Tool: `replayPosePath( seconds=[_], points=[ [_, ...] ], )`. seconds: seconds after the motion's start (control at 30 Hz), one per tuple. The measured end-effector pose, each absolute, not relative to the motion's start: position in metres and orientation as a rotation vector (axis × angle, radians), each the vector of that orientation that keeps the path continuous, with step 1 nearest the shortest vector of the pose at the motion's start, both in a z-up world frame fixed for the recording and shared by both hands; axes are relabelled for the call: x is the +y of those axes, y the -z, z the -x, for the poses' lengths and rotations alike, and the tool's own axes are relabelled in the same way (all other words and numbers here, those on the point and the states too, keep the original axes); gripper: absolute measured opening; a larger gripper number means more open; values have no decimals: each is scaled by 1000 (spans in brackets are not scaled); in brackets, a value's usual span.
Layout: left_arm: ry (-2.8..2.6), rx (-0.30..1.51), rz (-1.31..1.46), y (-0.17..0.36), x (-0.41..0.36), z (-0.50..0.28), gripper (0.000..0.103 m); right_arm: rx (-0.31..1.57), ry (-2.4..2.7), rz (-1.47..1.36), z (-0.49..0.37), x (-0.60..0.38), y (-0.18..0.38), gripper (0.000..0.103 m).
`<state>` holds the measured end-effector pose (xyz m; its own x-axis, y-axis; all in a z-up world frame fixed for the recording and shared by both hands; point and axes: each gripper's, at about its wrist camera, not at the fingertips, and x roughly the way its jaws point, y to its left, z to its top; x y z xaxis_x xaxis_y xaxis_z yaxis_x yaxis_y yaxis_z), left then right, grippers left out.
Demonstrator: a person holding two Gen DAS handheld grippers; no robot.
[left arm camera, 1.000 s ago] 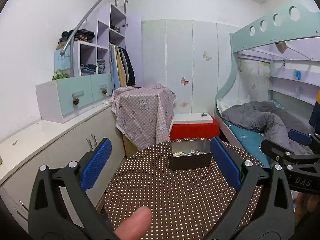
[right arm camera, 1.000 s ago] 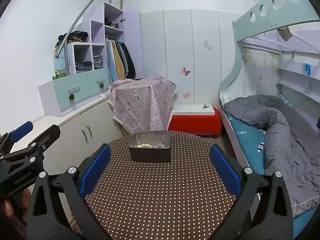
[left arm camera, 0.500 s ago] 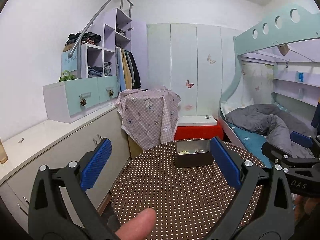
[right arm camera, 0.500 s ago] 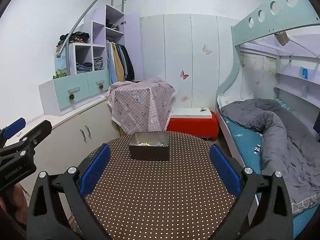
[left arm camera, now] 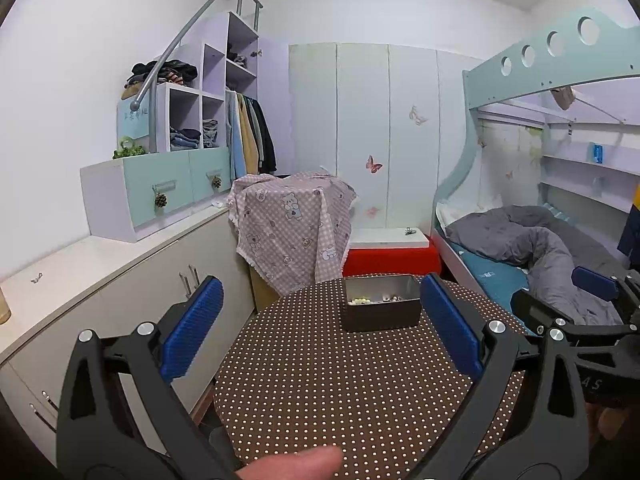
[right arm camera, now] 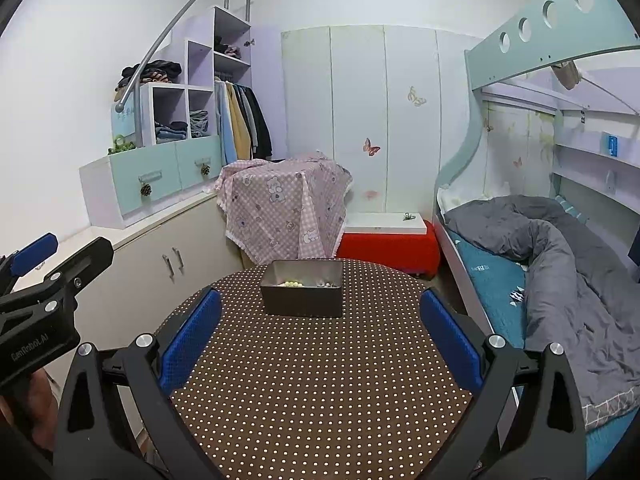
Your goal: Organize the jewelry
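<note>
From the left wrist view, the left gripper is sitting wide apart, holding nothing. The metal tin of beads is sitting mid-frame on the round dotted tablecloth.

From the right wrist view, the right gripper is gaping too. "CenRobot.AI" is showing at left. The grey blanket is lying at right.

Round table in brown dotted cloth, a grey tin of jewelry at its far edge.
</note>
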<state>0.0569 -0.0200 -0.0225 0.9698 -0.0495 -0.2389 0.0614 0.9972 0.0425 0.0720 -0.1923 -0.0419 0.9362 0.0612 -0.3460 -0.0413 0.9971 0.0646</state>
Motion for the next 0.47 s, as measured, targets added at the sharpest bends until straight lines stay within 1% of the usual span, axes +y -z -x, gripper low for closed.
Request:
replayPosePath(
  seconds=[0.47],
  points=[
    [37, 228, -49, 25, -20, -53, 97, 350, -59, -53, -71, -189, 40, 96]
  ],
)
